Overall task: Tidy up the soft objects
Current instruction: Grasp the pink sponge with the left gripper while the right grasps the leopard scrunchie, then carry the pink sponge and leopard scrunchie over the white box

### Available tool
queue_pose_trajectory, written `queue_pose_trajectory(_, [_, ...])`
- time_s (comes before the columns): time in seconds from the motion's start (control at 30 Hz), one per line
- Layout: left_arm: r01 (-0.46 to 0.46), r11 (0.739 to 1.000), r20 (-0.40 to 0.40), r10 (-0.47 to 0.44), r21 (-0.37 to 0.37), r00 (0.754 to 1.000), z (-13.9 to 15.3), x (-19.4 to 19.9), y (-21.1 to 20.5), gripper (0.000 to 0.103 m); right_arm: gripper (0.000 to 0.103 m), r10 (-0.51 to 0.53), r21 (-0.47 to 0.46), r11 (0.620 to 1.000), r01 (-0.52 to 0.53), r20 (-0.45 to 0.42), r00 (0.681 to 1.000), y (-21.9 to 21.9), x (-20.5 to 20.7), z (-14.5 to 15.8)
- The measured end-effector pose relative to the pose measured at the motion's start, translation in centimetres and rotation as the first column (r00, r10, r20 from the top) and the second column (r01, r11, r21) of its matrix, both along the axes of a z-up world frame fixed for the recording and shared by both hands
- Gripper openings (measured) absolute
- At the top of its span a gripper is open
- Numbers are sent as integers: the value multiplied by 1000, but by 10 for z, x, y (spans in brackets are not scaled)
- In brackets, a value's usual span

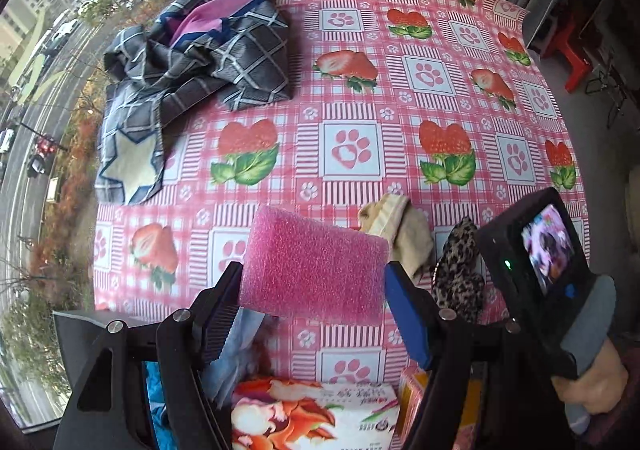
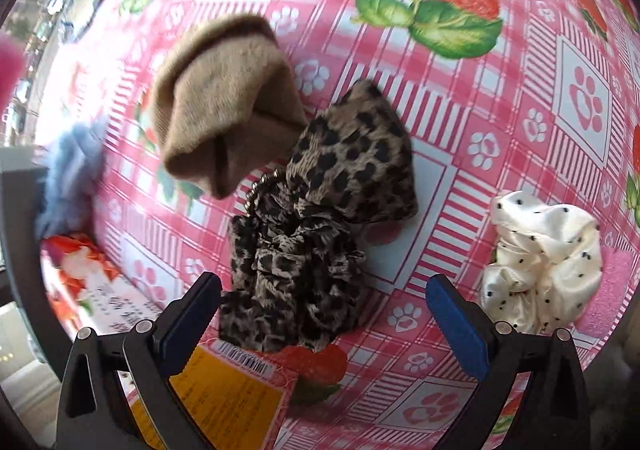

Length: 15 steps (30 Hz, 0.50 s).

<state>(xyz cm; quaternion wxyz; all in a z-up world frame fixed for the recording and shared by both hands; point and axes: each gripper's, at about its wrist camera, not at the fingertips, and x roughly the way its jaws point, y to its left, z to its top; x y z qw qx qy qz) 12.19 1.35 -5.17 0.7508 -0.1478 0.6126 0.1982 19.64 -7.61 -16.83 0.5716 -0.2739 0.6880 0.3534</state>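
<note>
1. Pink checked tablecloth [image 1: 352, 30] with strawberries and paw prints covers the table beside a window.
2. Printed writing on the flowered tissue pack [image 1: 316, 414] and the orange barcode card [image 2: 224, 406] is too blurred to read.
3. Left gripper [image 1: 314, 282] pinches the pink foam sponge [image 1: 316, 262] above the table, its long side running across from pad to pad.
4. Right gripper [image 2: 324, 314] is spread wide, empty, over the leopard scrunchie [image 2: 296, 274]; a beige sock [image 2: 224, 102] and a white dotted scrunchie [image 2: 540, 262] lie near.
</note>
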Motion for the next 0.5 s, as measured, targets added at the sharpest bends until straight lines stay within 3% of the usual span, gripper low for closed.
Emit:
queue_pose_trajectory(0.07, [-8,1000,0,8,2,1000,4,-8,-1,74,95,2,-16,1000,-1,37,999,-1,-4,0])
queue_pose_trajectory(0.17, [-16,1000,4,16,-7,1000,8,-17,-5,74,75,11,-39,999,-7,98,995,-3,-11,4])
queue_pose_trajectory(0.23, [-13,1000,5,13,-6,1000,11,-22,-8,74,46,15,-27,1000,-11,130,991,-9,-10,9])
queue_pose_trajectory(0.3, [-5,1000,8,5,-7,1000,14,-27,-13,74,24,-5,2,1000,4,117,993,-17,-5,15])
queue_pose_trajectory(0.5, [15,1000,22,-15,2,1000,23,-46,-25,74,24,-134,125,984,124,77,988,-52,2,49])
